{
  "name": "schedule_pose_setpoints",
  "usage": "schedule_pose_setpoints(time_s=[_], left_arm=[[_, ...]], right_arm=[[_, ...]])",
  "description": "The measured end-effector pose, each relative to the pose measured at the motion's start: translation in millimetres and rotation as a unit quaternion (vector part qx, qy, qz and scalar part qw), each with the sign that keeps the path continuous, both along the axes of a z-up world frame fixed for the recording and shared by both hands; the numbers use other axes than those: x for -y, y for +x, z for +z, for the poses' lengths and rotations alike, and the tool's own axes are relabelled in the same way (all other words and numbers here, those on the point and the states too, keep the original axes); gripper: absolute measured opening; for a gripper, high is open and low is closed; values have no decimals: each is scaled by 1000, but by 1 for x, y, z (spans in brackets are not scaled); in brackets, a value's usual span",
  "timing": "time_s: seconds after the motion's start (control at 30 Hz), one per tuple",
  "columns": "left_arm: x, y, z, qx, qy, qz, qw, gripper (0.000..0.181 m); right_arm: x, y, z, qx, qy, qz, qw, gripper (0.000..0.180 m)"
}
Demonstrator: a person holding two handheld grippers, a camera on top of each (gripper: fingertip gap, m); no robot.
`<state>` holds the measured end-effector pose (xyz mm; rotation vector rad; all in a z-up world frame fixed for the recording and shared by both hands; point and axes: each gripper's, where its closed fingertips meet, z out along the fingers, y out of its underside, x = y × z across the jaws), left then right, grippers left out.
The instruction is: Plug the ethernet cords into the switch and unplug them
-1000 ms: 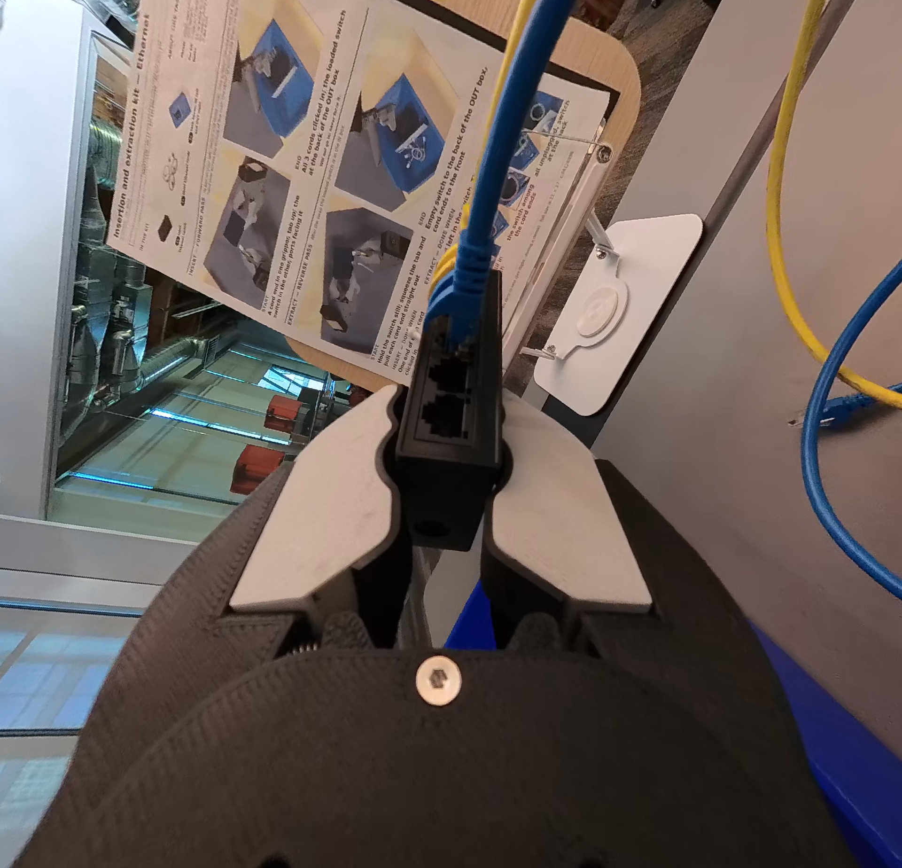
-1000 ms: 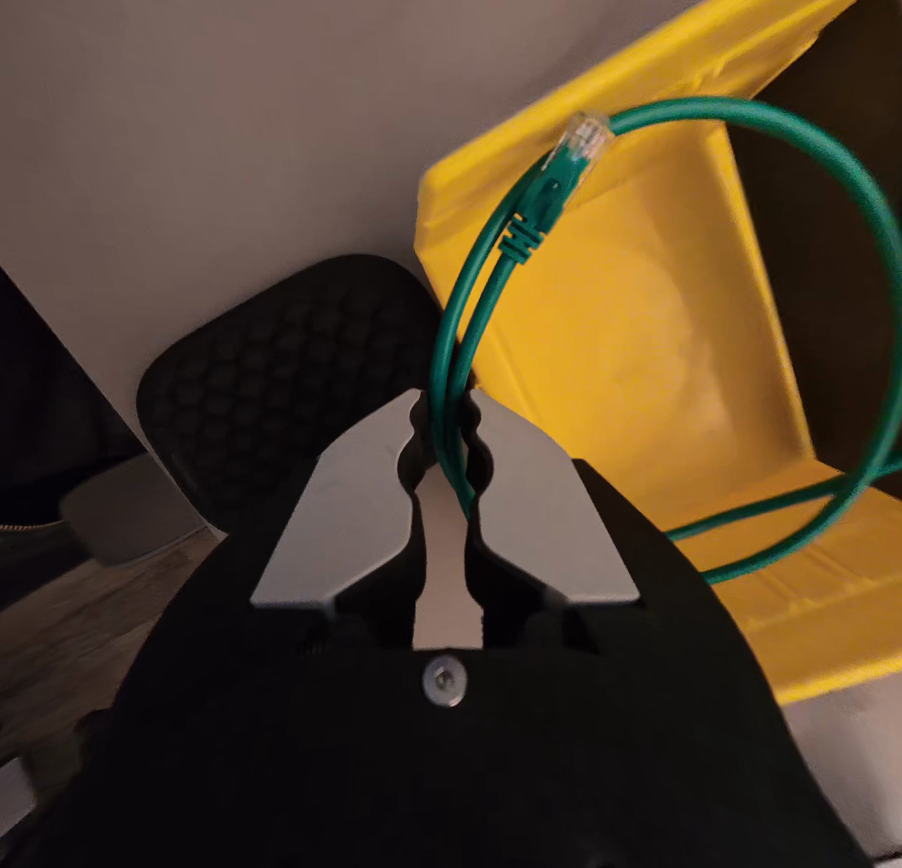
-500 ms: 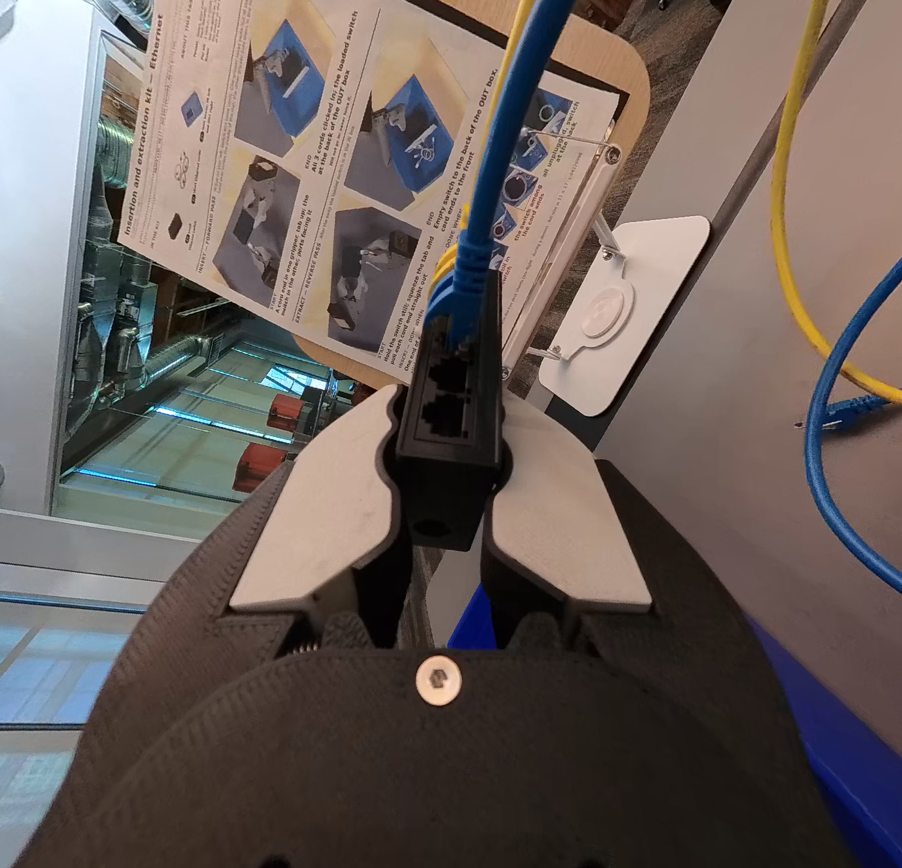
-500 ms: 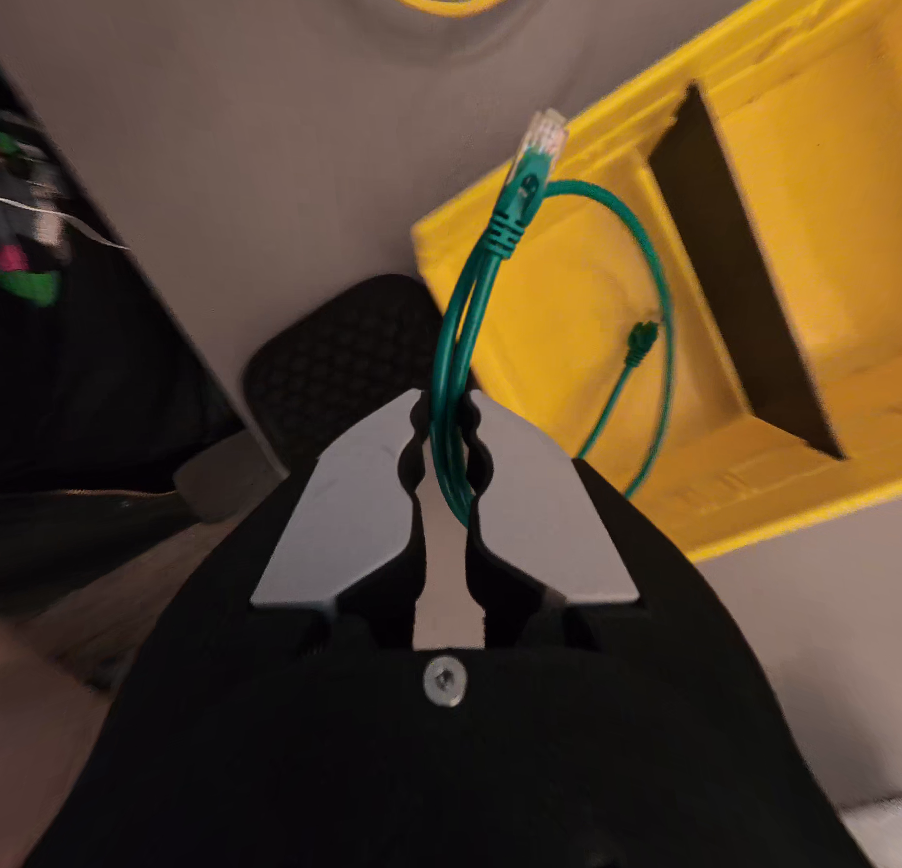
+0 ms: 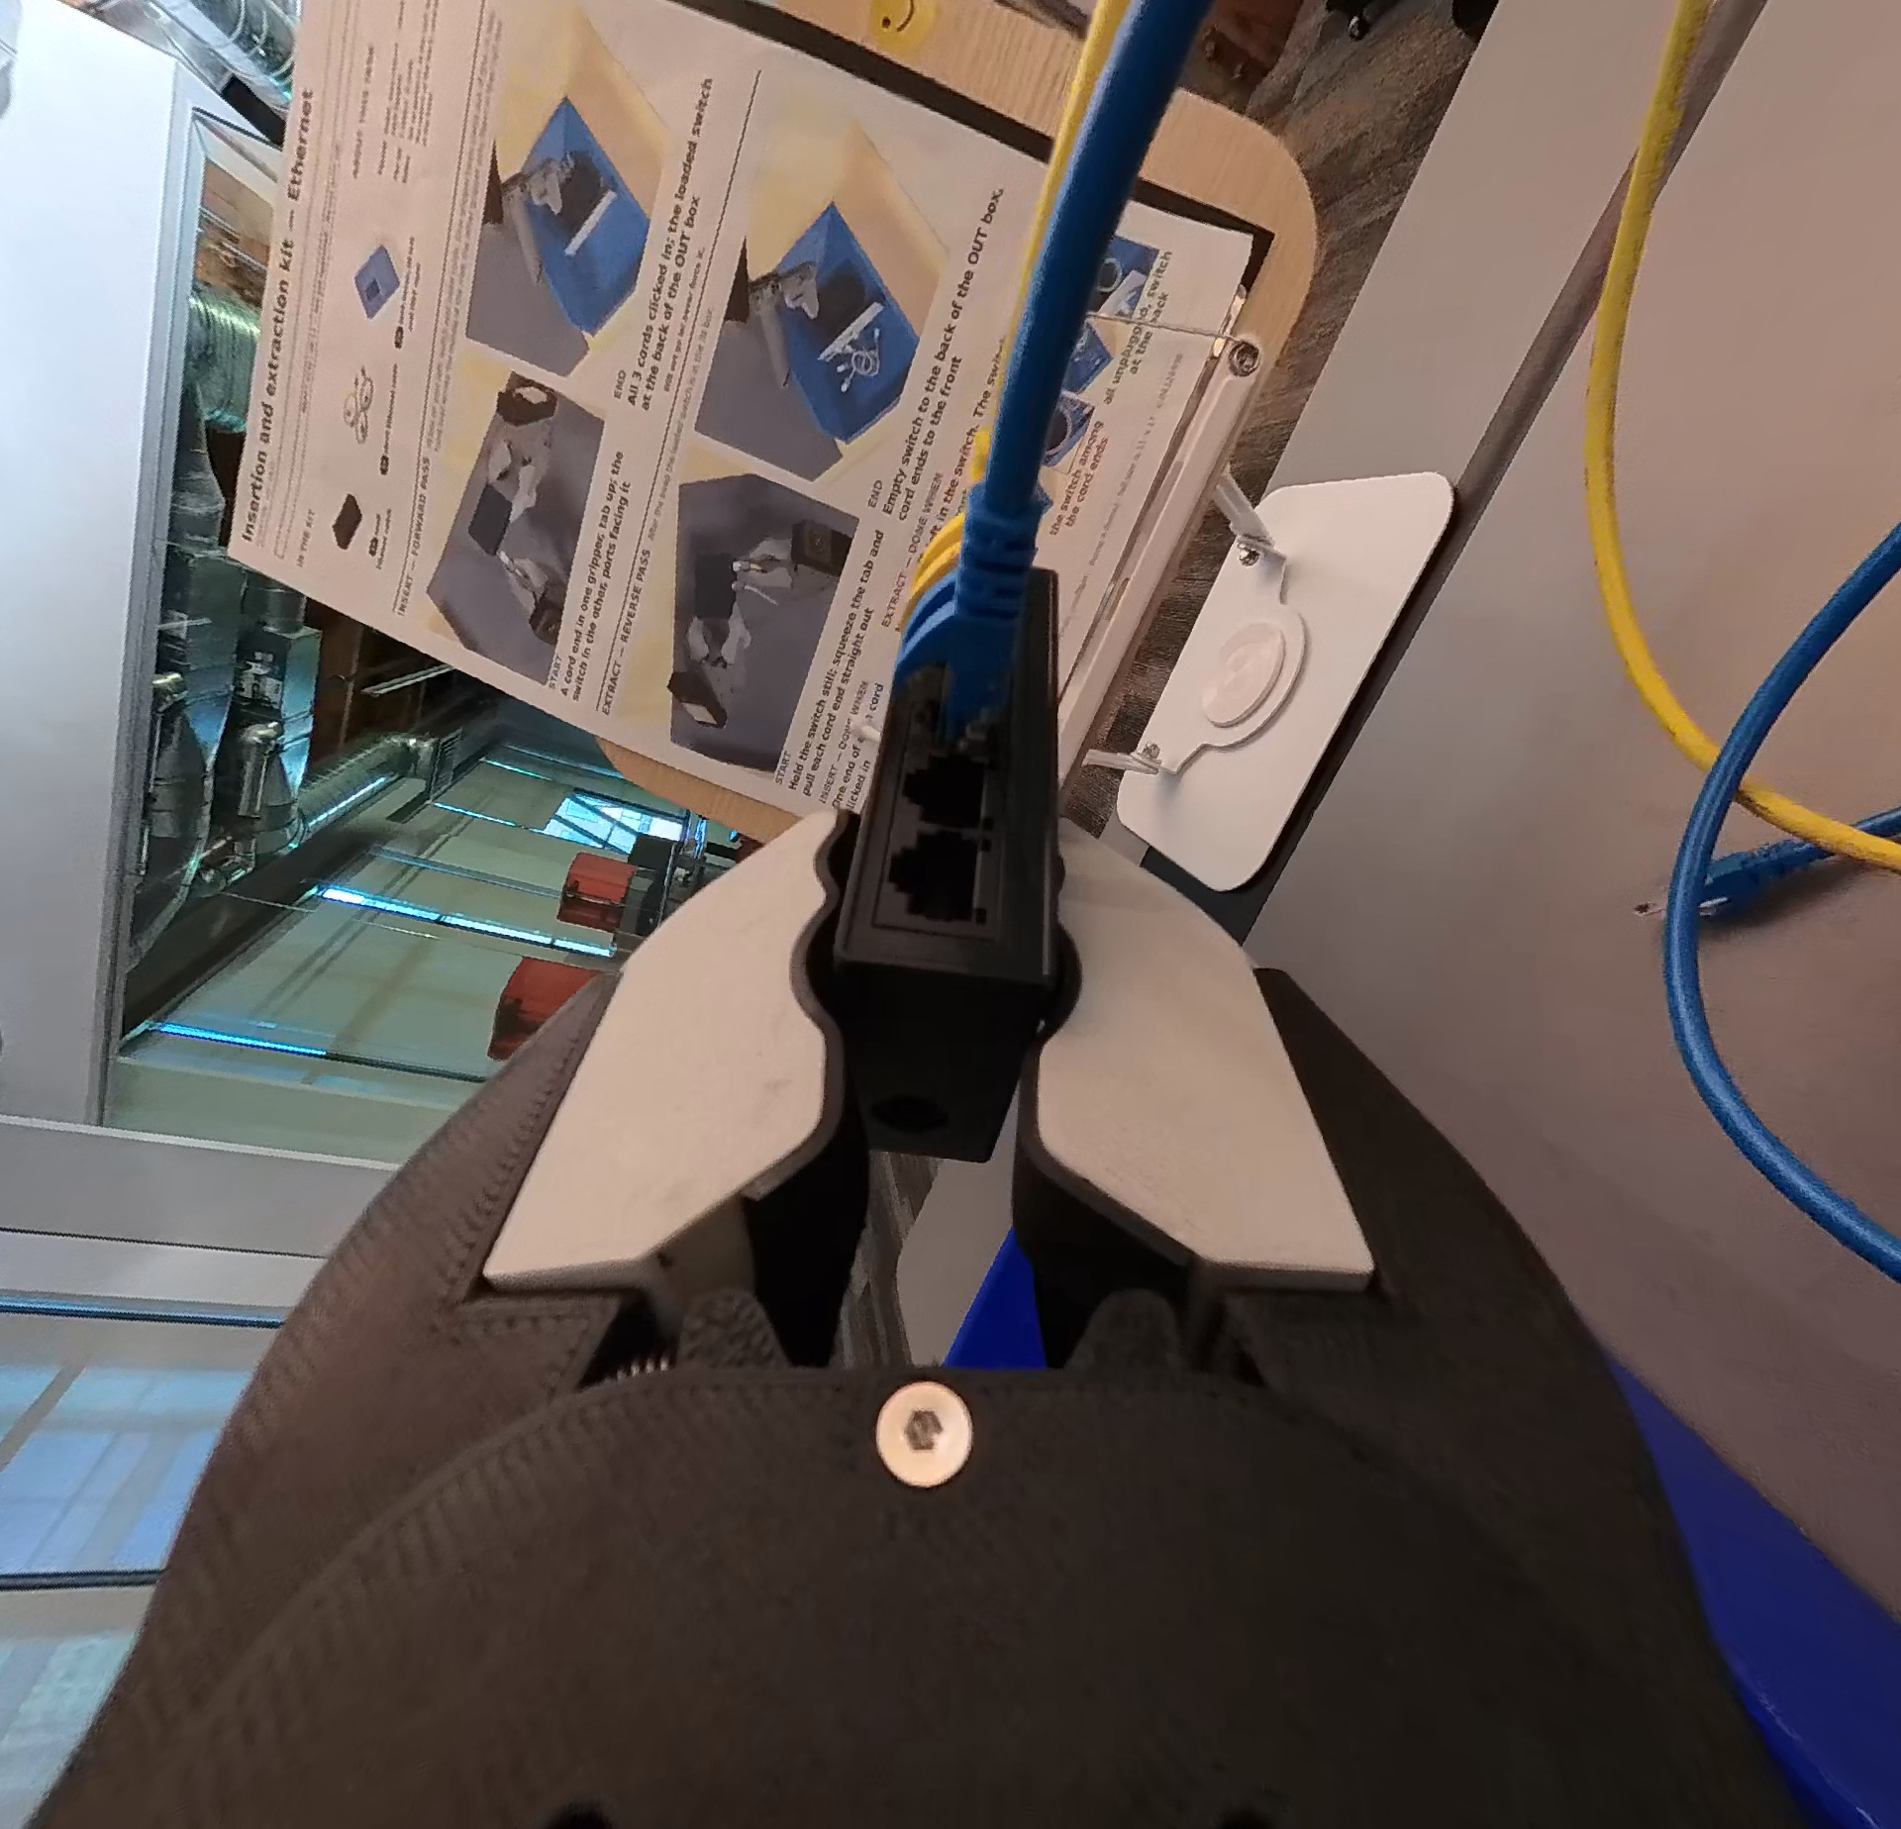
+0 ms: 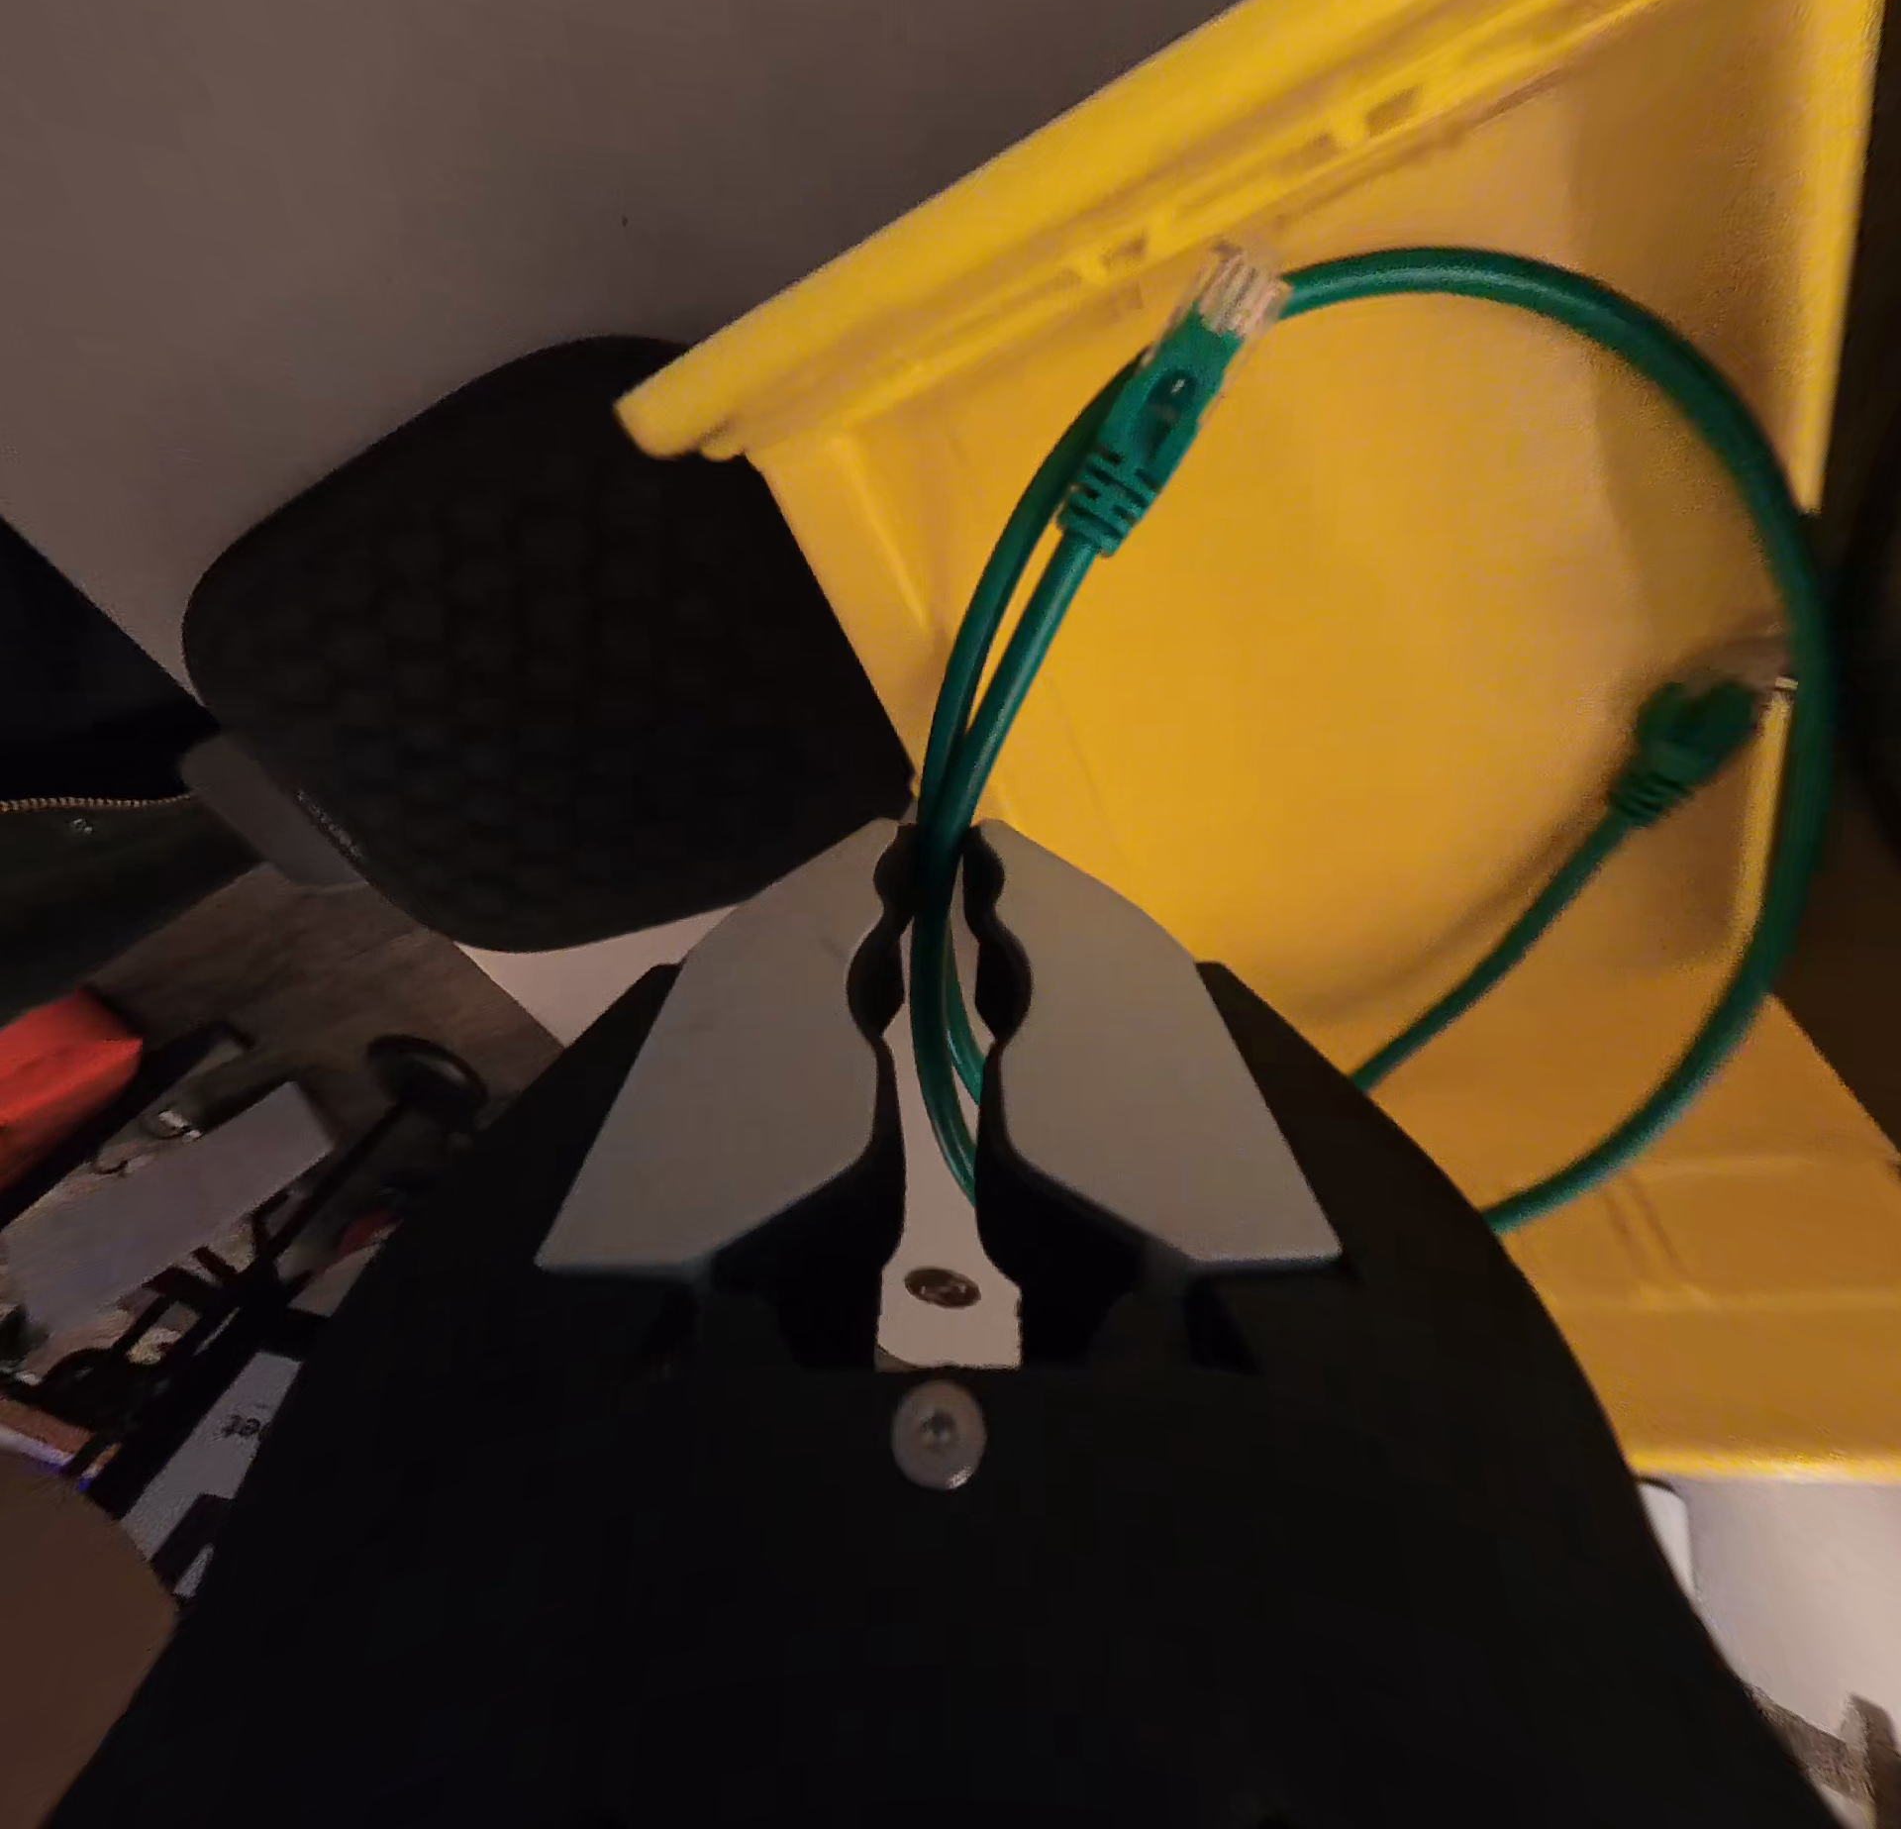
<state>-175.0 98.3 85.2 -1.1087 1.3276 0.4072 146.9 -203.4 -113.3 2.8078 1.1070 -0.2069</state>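
The left gripper [image 5: 946, 915] is clamping a small black plastic ethernet switch [image 5: 952, 915] between its two grey fingers, with the port face turned toward the camera. A blue ethernet cord [image 5: 1070, 267] is sitting plugged into a far port of the switch, and a yellow ethernet cord [image 5: 1620, 360] is plugged in just beside it at the far end; the two nearest ports are showing empty. Both cords are running up out of the frame, and loops of them are lying on the grey tabletop [image 5: 1543, 957] at the right, where the loose blue plug is resting near the yellow loop. Behind the switch, a printed instruction sheet [image 5: 658, 339] is leaning on a white stand [image 5: 1286, 689] at the surface's far edge.

The right gripper [image 6: 936, 854] is pinching a thin green ethernet cord [image 6: 1749, 504] between its closed grey fingers, gripping it doubled just below one clear-tipped plug [image 6: 1183, 391], which is pointing up and away. The rest of the cord is looping over a yellow plastic bin [image 6: 1337, 699], and its second plug [image 6: 1687, 730] is hanging near the bin's right side. A black textured rounded object [image 6: 494, 648] is sitting beside the bin's left corner.
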Motion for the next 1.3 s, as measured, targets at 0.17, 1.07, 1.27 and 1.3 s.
schedule_pose_setpoints(time_s=[0.17,1.07,1.27,1.3], left_arm=[[5,4,0,-2,1,-7,1000,30],[50,41,-1,-36,91,-116,988,29],[54,44,1,-46,97,-102,989,29],[57,45,1,-43,97,-108,989,30]], right_arm=[[-2,-4,-1,-39,21,-32,999,15],[-123,-283,254,-45,745,323,582,38],[-175,-287,214,61,690,369,620,38],[-181,-285,213,81,689,369,619,37]])
